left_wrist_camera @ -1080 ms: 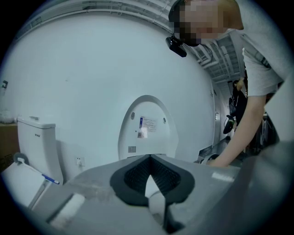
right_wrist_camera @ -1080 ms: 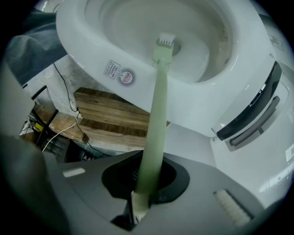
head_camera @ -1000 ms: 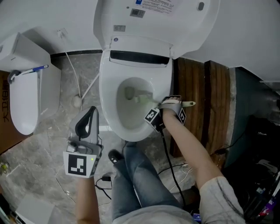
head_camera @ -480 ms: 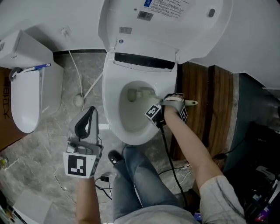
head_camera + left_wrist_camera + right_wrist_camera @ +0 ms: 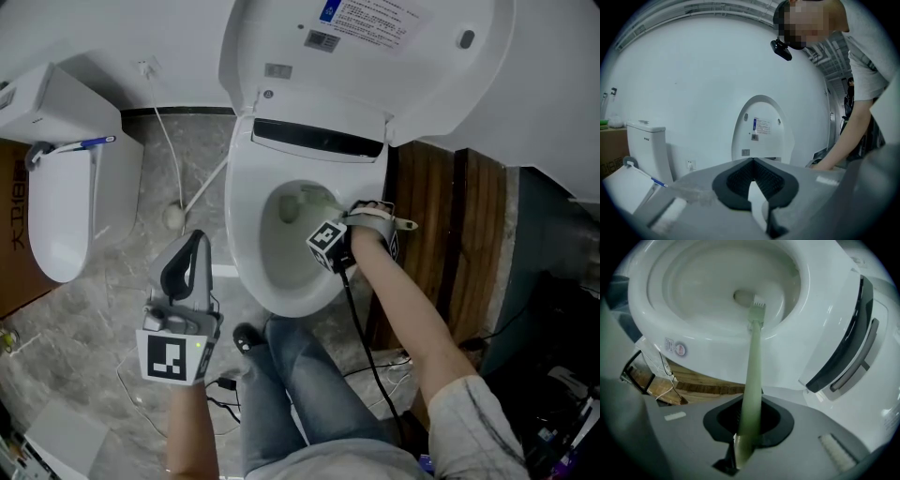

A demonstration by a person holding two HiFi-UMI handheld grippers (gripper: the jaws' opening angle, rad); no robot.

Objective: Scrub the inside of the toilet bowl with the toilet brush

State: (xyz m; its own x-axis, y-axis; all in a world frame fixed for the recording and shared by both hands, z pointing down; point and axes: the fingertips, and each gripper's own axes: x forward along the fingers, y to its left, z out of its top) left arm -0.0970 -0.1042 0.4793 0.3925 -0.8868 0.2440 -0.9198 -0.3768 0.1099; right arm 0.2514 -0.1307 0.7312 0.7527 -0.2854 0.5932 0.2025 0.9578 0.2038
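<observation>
We hold the right gripper [image 5: 339, 221] over the bowl's [image 5: 242, 246] rim, forearm [image 5: 403, 309] stretched forward, jaws clamped on the brush [image 5: 753, 357] handle. Its bristles sit inside the bowl beside the outlet. The left gripper [image 5: 186, 272] hovers outside the bowl, jaws pressed together, empty.

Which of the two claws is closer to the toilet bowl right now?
Right. The right claw hangs over the toilet bowl's rim, clamped on the toilet brush that reaches inside. The left claw is held off to the bowl's side, above the floor, empty.
</observation>
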